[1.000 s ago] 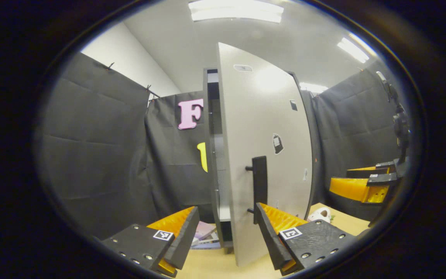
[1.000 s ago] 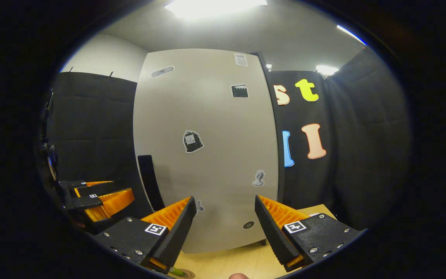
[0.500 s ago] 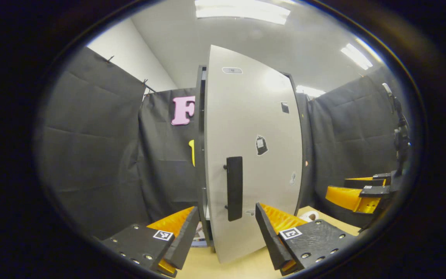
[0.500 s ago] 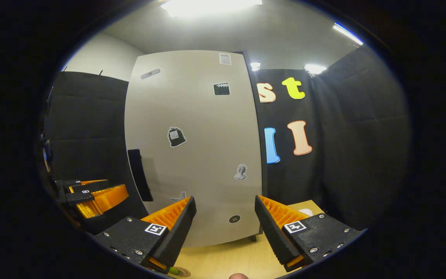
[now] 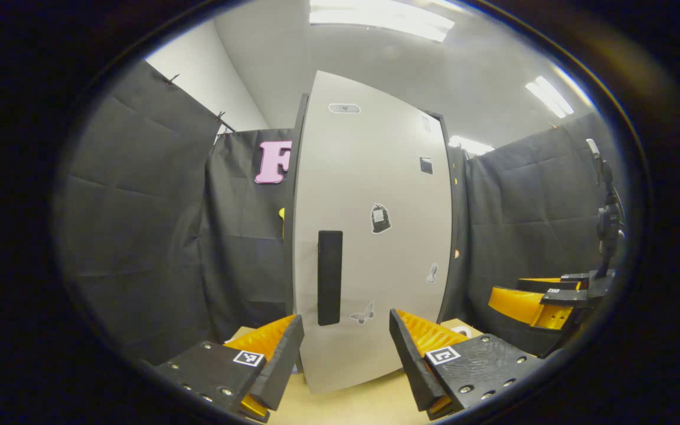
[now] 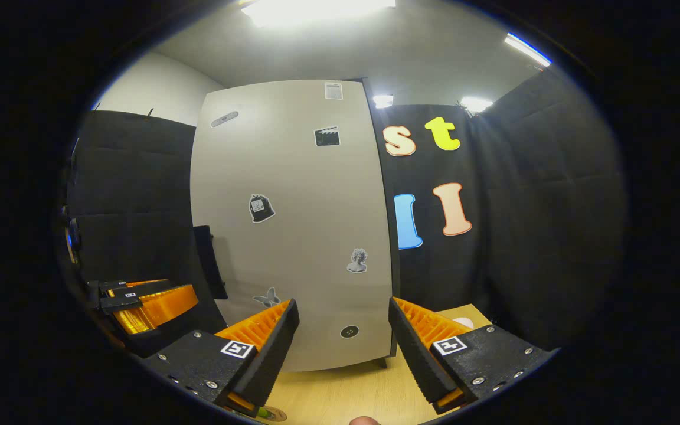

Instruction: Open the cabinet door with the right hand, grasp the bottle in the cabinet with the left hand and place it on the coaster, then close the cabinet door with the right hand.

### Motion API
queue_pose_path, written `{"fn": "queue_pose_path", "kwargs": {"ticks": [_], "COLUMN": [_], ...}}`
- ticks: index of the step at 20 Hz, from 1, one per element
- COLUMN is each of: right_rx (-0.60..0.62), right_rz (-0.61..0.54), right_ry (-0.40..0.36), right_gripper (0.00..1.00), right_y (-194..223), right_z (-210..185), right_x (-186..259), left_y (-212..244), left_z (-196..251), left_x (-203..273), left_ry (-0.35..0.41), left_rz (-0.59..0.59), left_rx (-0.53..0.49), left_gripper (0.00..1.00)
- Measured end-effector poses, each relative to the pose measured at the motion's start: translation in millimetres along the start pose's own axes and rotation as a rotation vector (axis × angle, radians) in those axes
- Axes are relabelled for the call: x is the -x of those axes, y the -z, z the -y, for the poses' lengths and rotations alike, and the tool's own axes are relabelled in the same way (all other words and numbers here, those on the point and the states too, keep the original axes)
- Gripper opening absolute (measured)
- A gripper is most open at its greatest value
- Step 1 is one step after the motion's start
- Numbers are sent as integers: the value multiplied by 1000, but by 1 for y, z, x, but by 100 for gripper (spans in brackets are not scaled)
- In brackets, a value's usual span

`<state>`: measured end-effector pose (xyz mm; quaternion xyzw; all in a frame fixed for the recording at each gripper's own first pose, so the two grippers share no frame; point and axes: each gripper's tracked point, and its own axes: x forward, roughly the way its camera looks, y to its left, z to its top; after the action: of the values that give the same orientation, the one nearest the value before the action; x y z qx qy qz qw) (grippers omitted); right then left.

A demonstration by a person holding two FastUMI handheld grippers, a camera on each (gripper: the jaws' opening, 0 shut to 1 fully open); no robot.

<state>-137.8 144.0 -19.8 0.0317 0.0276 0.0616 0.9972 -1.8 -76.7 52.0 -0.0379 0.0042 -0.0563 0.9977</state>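
Left gripper (image 5: 346,354): jaws spread wide, nothing between them, held over the pale wooden tabletop (image 5: 363,407) just in front of the cabinet. Right gripper (image 6: 343,348): jaws likewise parted and empty, facing the lower part of the same door; it also shows at the right edge of the left gripper view (image 5: 543,298), and the left gripper shows at the left edge of the right gripper view (image 6: 145,304).

Tall light-grey cabinet door (image 5: 369,236) lies flush or almost flush against the dark cabinet frame (image 5: 290,224); no interior visible. Flat black rectangular handle (image 5: 329,277) stands upright near the door's left edge, untouched by either gripper.

Small stickers on the door: a clapperboard (image 6: 327,136), a dark sack shape (image 6: 261,208), a grey bust (image 6: 357,260), a butterfly (image 6: 267,297), a black button (image 6: 347,332), a grey oval tag (image 6: 224,118). A white printed label (image 6: 333,91) sits at the top; its text is too small to read.

At the bottom rim of the right gripper view, a sliver of round tan coaster (image 6: 275,415) with something green on it (image 6: 262,412); whether that is the bottle I cannot tell.
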Motion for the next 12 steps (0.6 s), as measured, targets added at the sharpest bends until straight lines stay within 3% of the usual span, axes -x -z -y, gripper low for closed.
{"fn": "queue_pose_path", "kwargs": {"ticks": [9, 10, 12], "right_rx": [6, 7, 3], "right_rz": [-7, -9, -3], "right_ry": [4, 6, 15], "right_gripper": [94, 94, 94], "right_y": [2, 2, 0], "right_z": [3, 4, 6], "right_x": [-6, -6, -5], "left_y": [-5, -7, -4], "left_z": [3, 3, 3], "left_x": [-5, -5, -4], "left_ry": [18, 20, 22], "left_rz": [31, 33, 30], "left_rx": [-4, -6, -7], "left_gripper": [84, 90, 90]}}
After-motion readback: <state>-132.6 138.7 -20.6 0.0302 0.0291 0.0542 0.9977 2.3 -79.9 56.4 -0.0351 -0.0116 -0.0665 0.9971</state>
